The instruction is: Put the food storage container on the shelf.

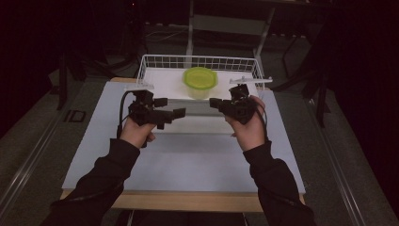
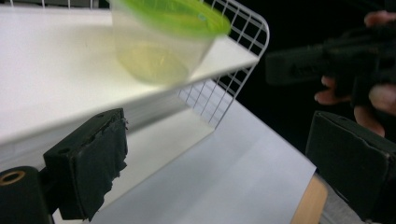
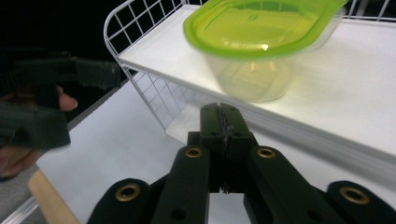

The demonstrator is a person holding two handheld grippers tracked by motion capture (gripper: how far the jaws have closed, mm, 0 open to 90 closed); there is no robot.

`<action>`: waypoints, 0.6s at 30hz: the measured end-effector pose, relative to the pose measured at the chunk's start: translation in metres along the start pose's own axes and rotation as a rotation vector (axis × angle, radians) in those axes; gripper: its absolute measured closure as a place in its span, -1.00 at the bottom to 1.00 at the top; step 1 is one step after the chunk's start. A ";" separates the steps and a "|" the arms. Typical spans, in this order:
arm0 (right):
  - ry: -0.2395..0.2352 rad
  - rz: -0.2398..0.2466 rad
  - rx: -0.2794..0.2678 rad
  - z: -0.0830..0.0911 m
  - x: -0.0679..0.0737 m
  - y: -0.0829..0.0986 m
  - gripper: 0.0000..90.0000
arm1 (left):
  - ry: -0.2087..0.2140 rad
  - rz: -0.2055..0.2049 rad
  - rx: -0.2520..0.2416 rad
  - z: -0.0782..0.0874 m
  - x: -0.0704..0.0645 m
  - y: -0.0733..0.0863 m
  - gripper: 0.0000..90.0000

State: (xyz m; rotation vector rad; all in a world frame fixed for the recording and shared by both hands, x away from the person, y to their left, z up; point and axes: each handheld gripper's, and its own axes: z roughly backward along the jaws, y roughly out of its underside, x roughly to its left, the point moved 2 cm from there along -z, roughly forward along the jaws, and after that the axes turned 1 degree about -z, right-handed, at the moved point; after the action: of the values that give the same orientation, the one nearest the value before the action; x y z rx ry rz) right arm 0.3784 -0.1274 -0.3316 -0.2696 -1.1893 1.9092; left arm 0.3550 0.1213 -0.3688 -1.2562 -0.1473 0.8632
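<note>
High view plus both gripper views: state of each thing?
Left claw: open, empty, above the table.
Right claw: shut, empty.
Container: upright on the white shelf, untouched.
Green lid: on the container.
Wire basket: upright at the table's far edge.

1. The table (image 1: 188, 200) had a light wooden top, with the bare wood showing along its near edge.
2. A white sheet (image 1: 188, 160) lay flat on the table and covered most of it.
3. A white wire basket (image 1: 155, 63) stood on the far part of the sheet.
4. A clear container with a green lid (image 1: 200, 82) stood on the white board inside the basket.
</note>
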 end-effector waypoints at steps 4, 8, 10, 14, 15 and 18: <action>-0.020 -0.006 0.011 -0.019 0.005 0.012 0.99 | 0.006 -0.011 -0.015 0.000 0.000 0.031 -0.94; -0.007 -0.011 0.015 -0.030 0.006 0.014 0.99 | 0.009 -0.040 0.004 0.000 -0.004 0.071 -0.94; 0.009 -0.017 0.017 -0.037 0.003 0.012 0.99 | -0.001 -0.067 0.004 0.001 -0.006 0.084 -0.94; 0.028 -0.032 0.010 -0.042 -0.001 0.009 0.99 | 0.022 -0.094 -0.019 0.004 -0.009 0.097 -0.94; 0.038 -0.037 0.011 -0.044 -0.004 0.009 0.97 | 0.036 -0.085 -0.037 0.005 -0.009 0.102 -0.94; 0.051 -0.066 -0.001 -0.049 -0.011 0.004 0.97 | 0.037 -0.090 -0.018 0.006 -0.006 0.115 -0.94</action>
State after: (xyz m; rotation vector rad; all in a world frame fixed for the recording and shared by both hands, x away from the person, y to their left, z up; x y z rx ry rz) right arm 0.4104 -0.1052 -0.3626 -0.2748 -1.1515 1.8346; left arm 0.2917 0.1274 -0.4655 -1.2718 -0.1810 0.7618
